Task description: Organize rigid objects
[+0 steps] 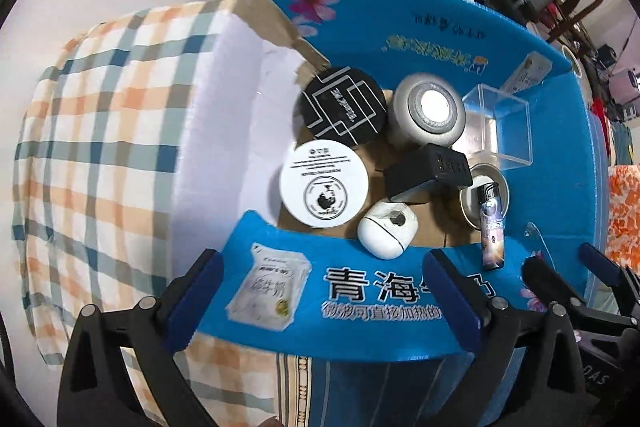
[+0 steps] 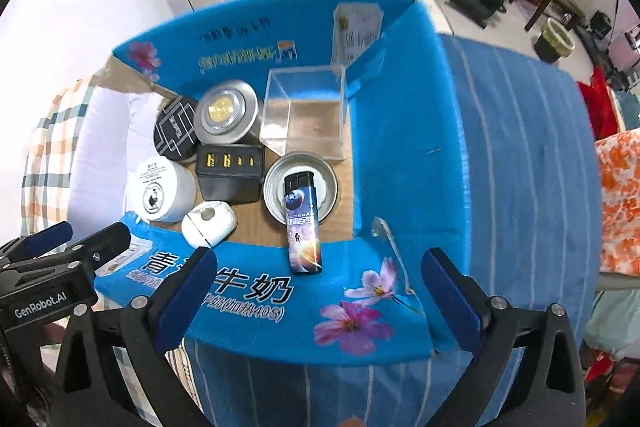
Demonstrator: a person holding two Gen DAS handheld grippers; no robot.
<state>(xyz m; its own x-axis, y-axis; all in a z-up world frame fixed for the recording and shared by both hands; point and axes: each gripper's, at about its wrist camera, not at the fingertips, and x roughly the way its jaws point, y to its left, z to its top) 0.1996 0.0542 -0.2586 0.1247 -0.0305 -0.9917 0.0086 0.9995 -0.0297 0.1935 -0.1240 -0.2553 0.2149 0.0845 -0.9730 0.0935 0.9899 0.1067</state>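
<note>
Above the blue box (image 2: 400, 99), both hand-held grippers (image 1: 320, 291) (image 2: 316, 291) pointing down, jaws wide, empty

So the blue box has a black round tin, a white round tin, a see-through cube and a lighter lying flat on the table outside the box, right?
Almost. The lighter is not out on the table. It is inside the blue box, its top resting in a round metal lid and its bottom propped on the near wall, as the right wrist view shows. The black round tin, white round tin and see-through cube are inside too.
</note>
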